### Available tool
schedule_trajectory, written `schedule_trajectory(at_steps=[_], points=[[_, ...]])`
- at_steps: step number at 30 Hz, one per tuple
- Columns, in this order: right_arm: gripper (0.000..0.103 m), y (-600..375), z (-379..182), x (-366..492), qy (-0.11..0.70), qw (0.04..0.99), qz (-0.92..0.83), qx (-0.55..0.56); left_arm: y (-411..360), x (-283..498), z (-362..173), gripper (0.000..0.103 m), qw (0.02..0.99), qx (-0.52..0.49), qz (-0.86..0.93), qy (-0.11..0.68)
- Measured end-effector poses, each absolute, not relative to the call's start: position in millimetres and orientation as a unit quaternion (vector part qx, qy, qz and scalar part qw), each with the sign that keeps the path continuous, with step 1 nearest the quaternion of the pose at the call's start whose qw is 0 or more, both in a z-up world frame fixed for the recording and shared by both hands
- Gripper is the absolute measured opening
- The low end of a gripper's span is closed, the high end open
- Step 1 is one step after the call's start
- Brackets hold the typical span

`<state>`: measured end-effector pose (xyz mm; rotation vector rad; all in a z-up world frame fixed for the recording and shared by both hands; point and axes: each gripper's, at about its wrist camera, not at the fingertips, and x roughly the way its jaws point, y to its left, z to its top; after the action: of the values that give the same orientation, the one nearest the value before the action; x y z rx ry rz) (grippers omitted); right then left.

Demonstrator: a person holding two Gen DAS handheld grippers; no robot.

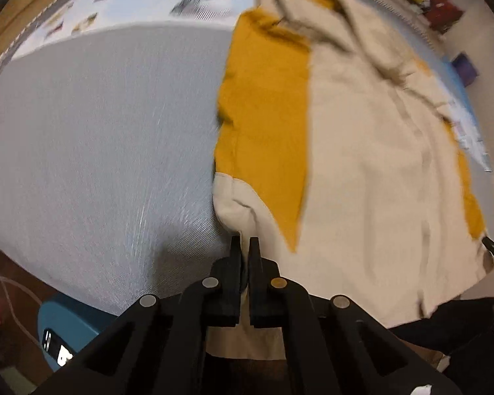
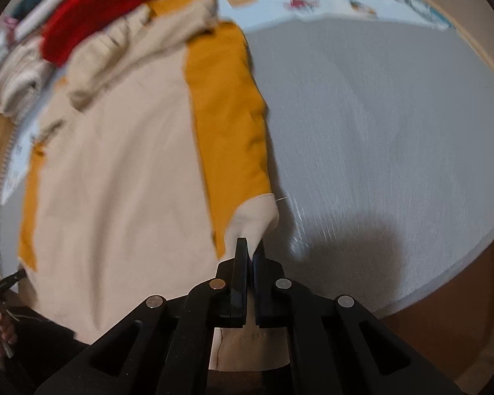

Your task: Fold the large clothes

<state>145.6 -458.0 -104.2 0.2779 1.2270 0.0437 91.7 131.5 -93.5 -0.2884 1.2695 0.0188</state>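
**Fingers pinch both near corners of the cream-and-mustard garment**

Fingers of the left gripper [image 1: 244, 247] are pressed together on a fold of cream cloth at the near left corner of the garment [image 1: 362, 164], just below its mustard side panel. In the right wrist view, the right gripper [image 2: 251, 250] is clamped the same way on the cream corner below the mustard panel on the opposite edge, with cloth running back between the fingers toward the camera.

The garment lies spread on a grey surface [image 1: 98, 131], its cream body in the middle, mustard strips down both sides, and its far end bunched into loose folds. Its near hem hangs over the surface's edge.

Each gripper's dark tip shows at the far edge of the other's view, at the garment's opposite near corner.

A red cloth [image 2: 98, 10] lies past the garment's far end, next to a stack of pale folded clothes [image 2: 16, 75]. A light printed sheet [image 1: 131, 10] borders the grey surface on the far side. A blue object [image 1: 69, 326] sits below the near edge. Both views are motion-blurred.
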Motion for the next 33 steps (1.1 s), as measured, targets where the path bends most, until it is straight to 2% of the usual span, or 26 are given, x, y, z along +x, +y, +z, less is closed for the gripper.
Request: schedule_trajectory(at_steps=[6, 14, 20, 28, 33], points=[[0.002, -446.6, -51.2, 145.8, 0.514, 0.843, 0.061, 0.145, 127.2, 96.2, -34.5, 0.000, 0.826, -0.140, -0.052, 0.543], [0.002, -453.9, 17.6, 131.2, 0.450, 0.868, 0.098, 0.187, 137.9, 64.4, 32.6, 0.000, 0.845, -0.140, -0.107, 0.504], [0.002, -468.7, 60.3, 81.0, 0.419, 0.878, 0.122, 0.198, 148.3, 22.6, 74.2, 0.000, 0.843, -0.154, -0.149, 0.494], [0.002, -495.1, 88.3, 4.0, 0.401, 0.883, 0.121, 0.214, 172.3, -31.3, 88.9, 0.000, 0.827, -0.200, -0.165, 0.500], [0.002, -499.7, 77.4, 13.8, 0.401, 0.880, 0.113, 0.226, 172.3, -12.4, 79.6, 0.000, 0.824, -0.210, -0.153, 0.503]])
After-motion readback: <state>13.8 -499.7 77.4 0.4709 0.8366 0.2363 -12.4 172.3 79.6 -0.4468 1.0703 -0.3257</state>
